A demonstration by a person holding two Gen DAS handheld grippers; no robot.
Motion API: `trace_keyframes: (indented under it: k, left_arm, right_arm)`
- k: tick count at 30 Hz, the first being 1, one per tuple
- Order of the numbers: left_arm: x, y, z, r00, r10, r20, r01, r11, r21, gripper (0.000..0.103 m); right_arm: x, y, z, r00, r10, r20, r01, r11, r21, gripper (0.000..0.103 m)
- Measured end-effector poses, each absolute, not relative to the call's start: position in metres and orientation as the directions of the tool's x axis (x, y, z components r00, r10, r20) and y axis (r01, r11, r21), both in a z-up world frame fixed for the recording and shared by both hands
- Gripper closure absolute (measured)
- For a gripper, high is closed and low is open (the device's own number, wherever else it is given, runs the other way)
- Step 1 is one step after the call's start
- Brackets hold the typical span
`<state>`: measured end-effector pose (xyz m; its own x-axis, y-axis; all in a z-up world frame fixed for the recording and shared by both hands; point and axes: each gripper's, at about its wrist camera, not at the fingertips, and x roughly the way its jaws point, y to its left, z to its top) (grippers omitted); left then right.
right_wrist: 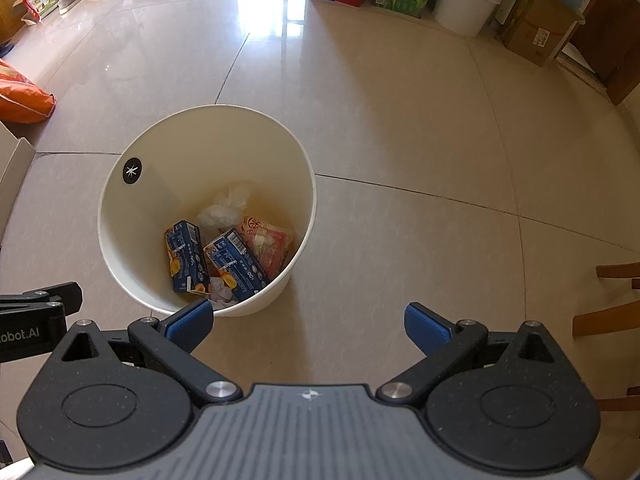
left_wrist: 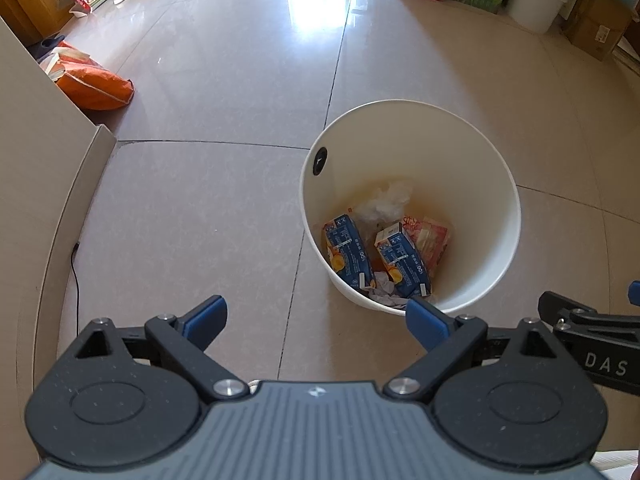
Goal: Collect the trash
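Both hand-held grippers, left (left_wrist: pixel 316 314) and right (right_wrist: pixel 309 322), spread wide and empty at my 6 o'clock; white bin (right_wrist: pixel 132 216) already holds two juice cartons (right_wrist: pixel 186 256), wrappers, so I judge collecting nearly done.

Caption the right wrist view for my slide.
Open right tool above white round bin holding two blue juice cartons.

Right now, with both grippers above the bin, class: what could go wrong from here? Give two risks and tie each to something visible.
1. The left gripper and right gripper hang open and empty side by side; moving together, they might collide.
2. The white bin stands loose on glossy tile; a low finger could catch its rim and tip it, spilling the two blue juice cartons, the snack wrapper and the crumpled plastic.
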<state>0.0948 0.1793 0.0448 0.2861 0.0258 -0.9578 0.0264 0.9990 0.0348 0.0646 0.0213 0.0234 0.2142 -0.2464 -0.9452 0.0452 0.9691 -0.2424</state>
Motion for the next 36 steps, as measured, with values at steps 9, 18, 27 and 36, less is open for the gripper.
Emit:
trace_keyframes:
  k: [9,18,27,36]
  left_arm:
    - [0.0951,0.1782,0.0443,0.287,0.023,-0.958,0.031,0.999,0.033,0.007]
    - [0.0953,0.1781,0.0446,0.286,0.022,-0.958,0.032,0.999,0.033,0.007]
    - [0.0958,0.1808,0.0449,0.287,0.016,-0.958,0.024,0.999,0.024,0.007]
    - [0.097,0.1826,0.0437,0.281,0.012,-0.96,0.02,1.0,0.019,0.007]
  right_arm:
    - [0.0647,0.0208,0.0252,0.216,-0.246,-0.945,0.044,0.969,-0.243,0.0]
    - [0.0657,0.0212,0.0244,0.213,-0.243,-0.946,0.043,0.97,-0.239,0.0]
    - [0.064,0.0215,0.0248,0.216,-0.242,-0.946,0.035,0.97,-0.241,0.0]
    - [0.063,0.0213,0.0268,0.221,-0.241,-0.945,0.034,0.97,-0.239,0.0]
